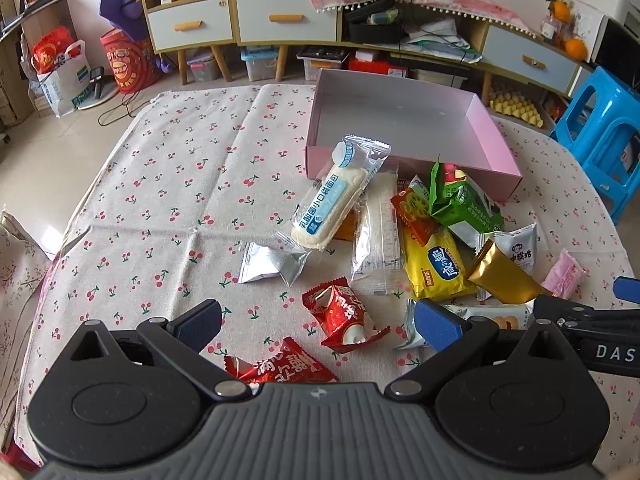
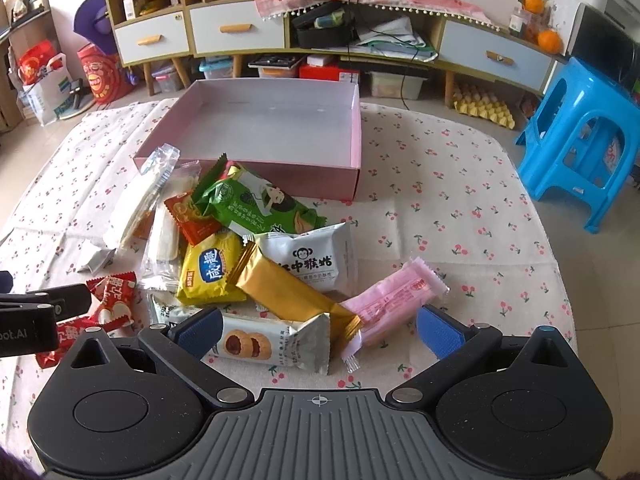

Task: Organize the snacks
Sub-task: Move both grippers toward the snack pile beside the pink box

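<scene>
The left hand-held gripper point(image 1: 318, 326) stood wide, holding nothing, a red snack packet point(image 1: 344, 316) lying between its fingers on the bench point(image 1: 160, 200). The right hand-held gripper point(image 2: 320, 330) was also wide and held nothing, above a jam-biscuit packet point(image 2: 272, 344) and a gold bar point(image 2: 288, 292), with a pink wafer pack point(image 2: 394, 304) near its right finger. The snack pile spread up to the near wall of the pink box point(image 2: 256, 176) at 12 o'clock. Bare cloth lay open at 2 o'clock, toward the bench's right edge.

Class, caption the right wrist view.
Open right gripper hovers over piled snack packets before an empty pink box.
</scene>
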Available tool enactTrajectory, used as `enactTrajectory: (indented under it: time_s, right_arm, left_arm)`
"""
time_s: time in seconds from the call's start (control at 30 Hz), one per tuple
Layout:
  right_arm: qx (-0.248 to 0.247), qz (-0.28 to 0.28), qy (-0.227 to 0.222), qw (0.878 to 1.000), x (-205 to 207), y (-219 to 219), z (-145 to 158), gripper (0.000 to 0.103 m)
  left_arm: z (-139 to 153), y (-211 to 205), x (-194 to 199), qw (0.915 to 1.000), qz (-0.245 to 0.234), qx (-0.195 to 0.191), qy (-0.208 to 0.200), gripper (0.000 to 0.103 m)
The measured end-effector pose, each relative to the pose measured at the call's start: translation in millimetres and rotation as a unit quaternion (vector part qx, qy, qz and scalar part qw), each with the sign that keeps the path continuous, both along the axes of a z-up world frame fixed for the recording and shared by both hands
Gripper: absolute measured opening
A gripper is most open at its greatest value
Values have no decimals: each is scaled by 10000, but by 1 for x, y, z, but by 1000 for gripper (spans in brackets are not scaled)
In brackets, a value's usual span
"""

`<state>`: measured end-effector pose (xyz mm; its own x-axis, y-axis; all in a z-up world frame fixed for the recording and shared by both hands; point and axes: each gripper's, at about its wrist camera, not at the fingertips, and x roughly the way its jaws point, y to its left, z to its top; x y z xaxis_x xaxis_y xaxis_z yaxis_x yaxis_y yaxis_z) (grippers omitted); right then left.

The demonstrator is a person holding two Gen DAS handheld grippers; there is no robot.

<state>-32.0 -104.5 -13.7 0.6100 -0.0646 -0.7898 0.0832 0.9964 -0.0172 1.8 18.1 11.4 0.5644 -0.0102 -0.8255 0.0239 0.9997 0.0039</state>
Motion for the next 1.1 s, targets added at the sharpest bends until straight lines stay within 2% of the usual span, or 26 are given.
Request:
enactTrajectory:
  time_s: [0.33,0.8,1.1]
  right_arm:
    - [-197,-96,-251,9994,-3,1,7,103]
    - [-72,-8,-341,9994,-4,6,8,103]
    - [29,-57,-275,9996,-4,3,2,103]
  left_arm:
    - [-2,2,0,10000,13,21,18,103]
    - [-2,7,0,10000,35,-70,46,103]
    - [-3,10,-1,9998,126,-87,-101,103]
